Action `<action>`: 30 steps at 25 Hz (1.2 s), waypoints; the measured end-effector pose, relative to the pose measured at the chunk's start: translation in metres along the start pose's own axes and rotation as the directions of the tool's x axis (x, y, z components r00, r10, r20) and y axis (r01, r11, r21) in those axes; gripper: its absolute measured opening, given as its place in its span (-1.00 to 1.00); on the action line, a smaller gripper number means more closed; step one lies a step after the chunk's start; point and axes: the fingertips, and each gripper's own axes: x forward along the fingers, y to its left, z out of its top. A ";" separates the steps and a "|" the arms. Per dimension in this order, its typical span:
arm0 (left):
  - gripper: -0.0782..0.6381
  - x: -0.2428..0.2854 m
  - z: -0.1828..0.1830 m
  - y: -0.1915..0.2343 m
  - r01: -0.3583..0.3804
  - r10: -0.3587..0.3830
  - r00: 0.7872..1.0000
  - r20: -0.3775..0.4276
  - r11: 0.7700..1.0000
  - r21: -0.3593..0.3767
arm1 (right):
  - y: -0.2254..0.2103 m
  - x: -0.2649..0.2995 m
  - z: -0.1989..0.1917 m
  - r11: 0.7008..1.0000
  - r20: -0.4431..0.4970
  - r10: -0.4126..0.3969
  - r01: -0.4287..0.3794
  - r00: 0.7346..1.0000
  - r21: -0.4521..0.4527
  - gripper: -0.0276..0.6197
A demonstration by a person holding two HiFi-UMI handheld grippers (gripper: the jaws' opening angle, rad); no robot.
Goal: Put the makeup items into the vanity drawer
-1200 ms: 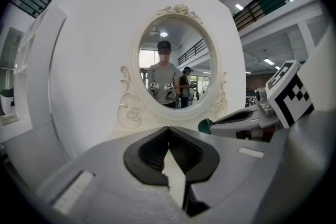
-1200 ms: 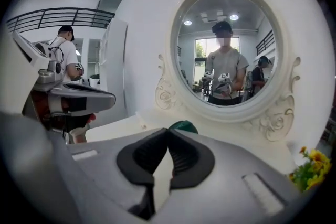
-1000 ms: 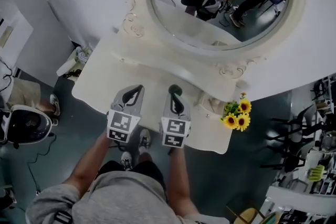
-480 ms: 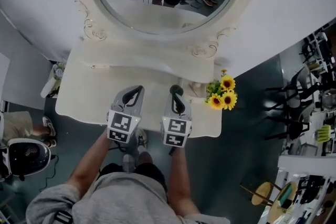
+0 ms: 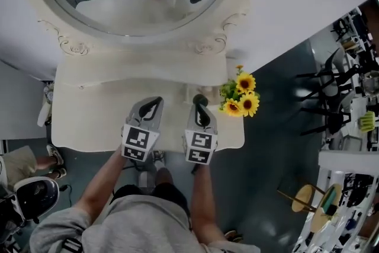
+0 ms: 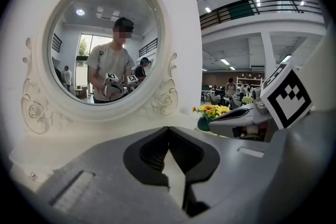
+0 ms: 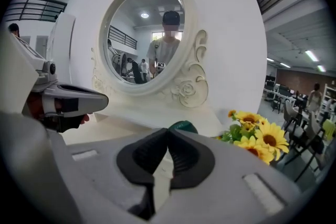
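Both clenched, empty. Left gripper (image 6: 168,129) is over the bare vanity top (image 5: 89,121). Right gripper (image 7: 168,132) has a green item (image 7: 185,126) just past its tips, flowers (image 7: 265,136) to its right. Item prob. small, light, hard, slick — grip across its middle. Drawer not in view.

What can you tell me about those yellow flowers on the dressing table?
The sunflowers are a small bunch: yellow petals, dark centres, green leaves. They stand at the right end of the white vanity top, just right of the right gripper and apart from it. Their container cannot be made out.
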 end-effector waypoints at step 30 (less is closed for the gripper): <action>-0.75 0.071 -0.055 -0.006 0.052 -0.057 0.990 -0.127 0.998 -0.046 | -0.025 0.062 -0.054 0.995 -0.092 0.026 -0.017 0.995 0.103 -0.36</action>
